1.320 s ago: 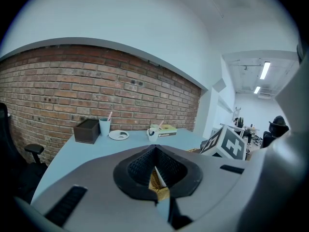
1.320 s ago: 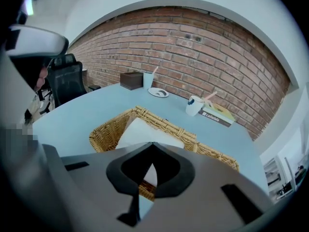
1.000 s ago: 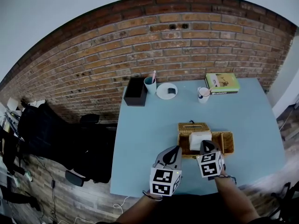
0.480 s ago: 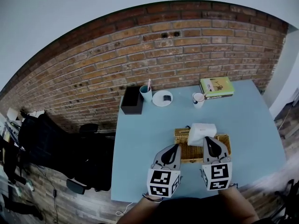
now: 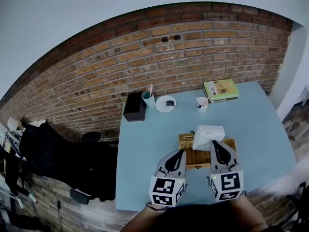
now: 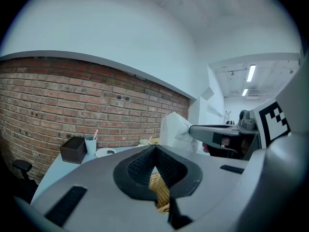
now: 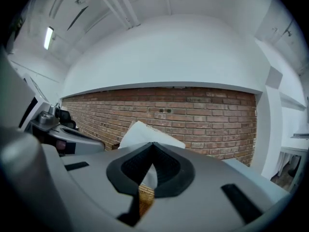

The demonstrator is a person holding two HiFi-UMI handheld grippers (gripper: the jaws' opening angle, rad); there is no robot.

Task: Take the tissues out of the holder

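A wicker tissue holder (image 5: 198,157) stands on the light blue table (image 5: 145,168), near its front edge. A white tissue pack (image 5: 208,135) hangs above the holder's back part, and my right gripper (image 5: 215,144) is shut on its near end. In the right gripper view the pack (image 7: 145,134) rises just past the closed jaws. My left gripper (image 5: 181,152) is shut with nothing in it, its tip at the holder's left end. In the left gripper view wicker (image 6: 159,192) shows under its closed jaws, and the lifted pack (image 6: 175,129) hangs to the right.
Along the brick wall at the table's back stand a black box (image 5: 134,107), a cup (image 5: 147,99) with a stick in it, a white plate (image 5: 165,103), a mug (image 5: 202,103) and a green box (image 5: 220,90). A black chair (image 5: 53,144) stands left of the table.
My right gripper has raised the tissue pack out of the holder, most of it in the first half second. The left gripper has stayed at the holder's left end.
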